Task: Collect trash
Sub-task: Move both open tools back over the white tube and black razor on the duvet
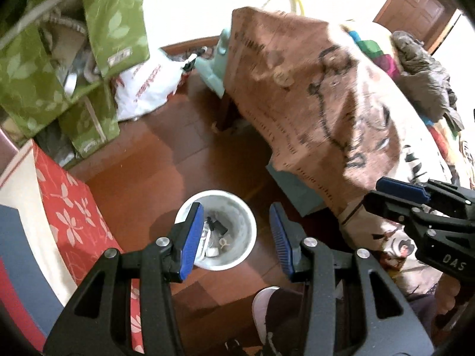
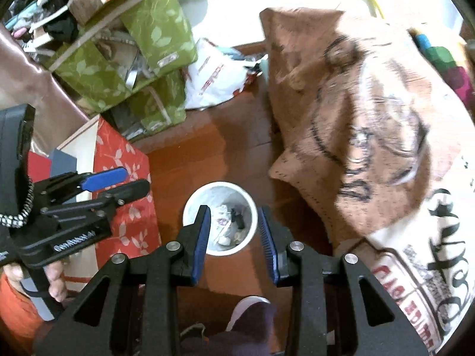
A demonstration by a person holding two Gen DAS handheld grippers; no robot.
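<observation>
A white round trash bin [image 1: 246, 222] stands on the red-brown wooden floor, holding several bits of crumpled white paper and a small dark item [image 1: 218, 225]. My left gripper [image 1: 236, 234] is open and empty, held above the bin. In the right wrist view the bin [image 2: 190, 207] lies between the fingers of my right gripper [image 2: 234, 237], which is open and empty above it, with the paper scraps [image 2: 224, 225] inside. The left gripper also shows in the right wrist view [image 2: 118, 181], and the right gripper in the left wrist view [image 1: 400, 192].
A bed with a brown printed blanket [image 1: 311, 95] fills the right side. Green leaf-pattern storage boxes [image 1: 38, 89] and a red floral box [image 1: 71, 207] stand at the left. A white plastic bag [image 1: 145, 86] lies by the wall. A shoe [image 1: 264, 314] is below the bin.
</observation>
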